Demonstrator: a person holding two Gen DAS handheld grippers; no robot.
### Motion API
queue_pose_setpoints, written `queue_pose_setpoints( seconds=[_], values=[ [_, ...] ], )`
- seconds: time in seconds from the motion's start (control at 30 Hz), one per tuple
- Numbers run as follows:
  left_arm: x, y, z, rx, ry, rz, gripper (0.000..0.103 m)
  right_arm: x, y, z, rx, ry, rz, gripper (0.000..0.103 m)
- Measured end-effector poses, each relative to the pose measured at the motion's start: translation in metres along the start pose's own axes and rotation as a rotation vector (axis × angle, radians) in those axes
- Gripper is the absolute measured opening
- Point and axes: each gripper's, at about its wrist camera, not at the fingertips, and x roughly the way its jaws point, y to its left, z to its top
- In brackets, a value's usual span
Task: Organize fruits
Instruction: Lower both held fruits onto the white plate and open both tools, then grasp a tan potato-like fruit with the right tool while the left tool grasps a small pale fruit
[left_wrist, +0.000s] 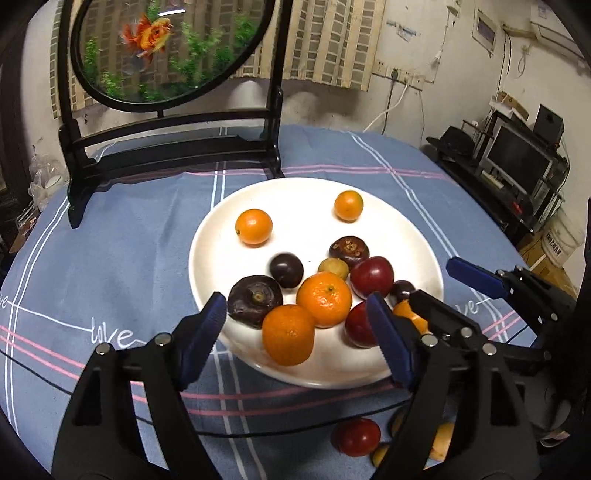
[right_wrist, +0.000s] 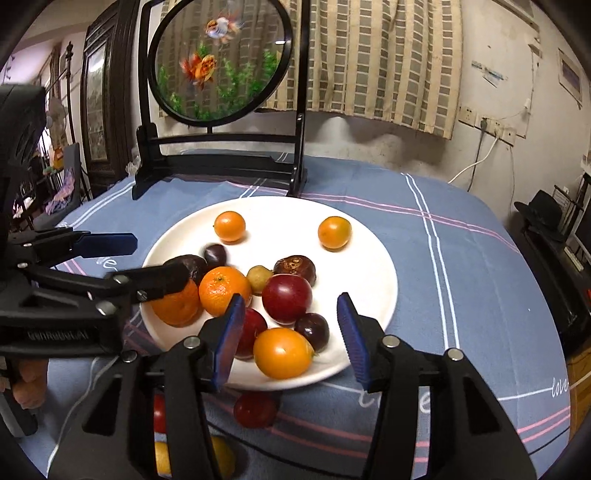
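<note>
Nearest the lens: left gripper (left_wrist: 295, 345), blue pads (left_wrist: 205, 332) spread wide, nothing pressed between them; an orange (left_wrist: 288, 334) sits loose in the gap at the plate's 6 o'clock edge, apparently just set down there.
Right gripper: right gripper (right_wrist: 291, 336) hovers over the near rim, jaws parted, a yellow-orange fruit (right_wrist: 282, 352) lying free between them, no pad touching it.
Plate: white plate (left_wrist: 221, 236) mid-table, the collecting spot by the look of it.
Cluster: mandarin (left_wrist: 324, 299), red plums (left_wrist: 371, 277) and dark fruit (left_wrist: 255, 301) bunched from centre to 6 o'clock, where both hands can reach without stretching.
Far side: two small oranges (left_wrist: 254, 227) at 11 and 1 o'clock, well apart from the pile.
Still off the plate: a red plum (right_wrist: 255, 409) on the blue cloth (right_wrist: 461, 258) just below the rim at 6, more fruit partly hidden under the grippers.
Backdrop: goldfish screen (right_wrist: 219, 62) at 12 o'clock, clear of the work.
Verdict: mostly gathered; strays on the cloth look like the next pickups.
</note>
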Motion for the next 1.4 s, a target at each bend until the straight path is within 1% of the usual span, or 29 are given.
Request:
queue_pose_setpoints(
  seconds=[0.1,0.2,0.43,0.6,0.77,0.97,1.07,1.1,1.13,1.17,1.2,1.23,1.27,1.33,1.4],
  values=[
    [-0.013,0.002,-0.004,-0.009,-0.019,-0.006,0.082,-0.010,-0.006,-0.003,0.029,0.007,0.010,0.052],
    [-0.024,0.001,-0.010,0.001,-0.031,0.005,0.083,-0.023,-0.012,-0.010,0.057,0.015,0.012,0.052],
    [-0.042,-0.010,-0.037,0.022,-0.010,-0.009,0.084,-0.054,-0.019,-0.033,0.075,0.032,0.001,0.053],
    [-0.053,-0.023,-0.067,0.055,0.026,-0.033,0.084,-0.074,-0.017,-0.051,0.079,0.029,0.012,0.054],
    [-0.059,-0.038,-0.096,0.071,0.081,-0.060,0.084,-0.083,-0.017,-0.068,0.103,0.031,0.015,0.054],
    [-0.061,-0.056,-0.120,0.082,0.124,-0.074,0.084,-0.090,-0.016,-0.076,0.111,0.041,0.031,0.054],
    [-0.056,-0.067,-0.128,0.118,0.145,-0.066,0.083,-0.094,-0.016,-0.078,0.114,0.035,0.034,0.056],
    [-0.053,-0.071,-0.131,0.131,0.152,-0.062,0.079,-0.094,-0.018,-0.080,0.121,0.035,0.033,0.056],
    [-0.050,-0.076,-0.133,0.146,0.162,-0.060,0.068,-0.093,-0.018,-0.081,0.126,0.039,0.034,0.056],
    [-0.047,-0.078,-0.134,0.154,0.176,-0.065,0.063,-0.092,-0.020,-0.083,0.132,0.044,0.034,0.056],
    [-0.042,-0.082,-0.136,0.159,0.198,-0.074,0.054,-0.092,-0.020,-0.084,0.137,0.047,0.033,0.056],
    [-0.038,-0.084,-0.137,0.166,0.217,-0.082,0.038,-0.092,-0.020,-0.085,0.139,0.050,0.032,0.056],
    [-0.032,-0.087,-0.140,0.184,0.234,-0.078,0.037,-0.091,-0.020,-0.085,0.138,0.053,0.031,0.056],
    [-0.031,-0.089,-0.140,0.194,0.223,-0.074,0.036,-0.092,-0.017,-0.085,0.124,0.059,0.040,0.056],
    [-0.035,-0.087,-0.139,0.194,0.224,-0.087,0.036,-0.094,-0.011,-0.086,0.088,0.068,0.059,0.056]
  ],
)
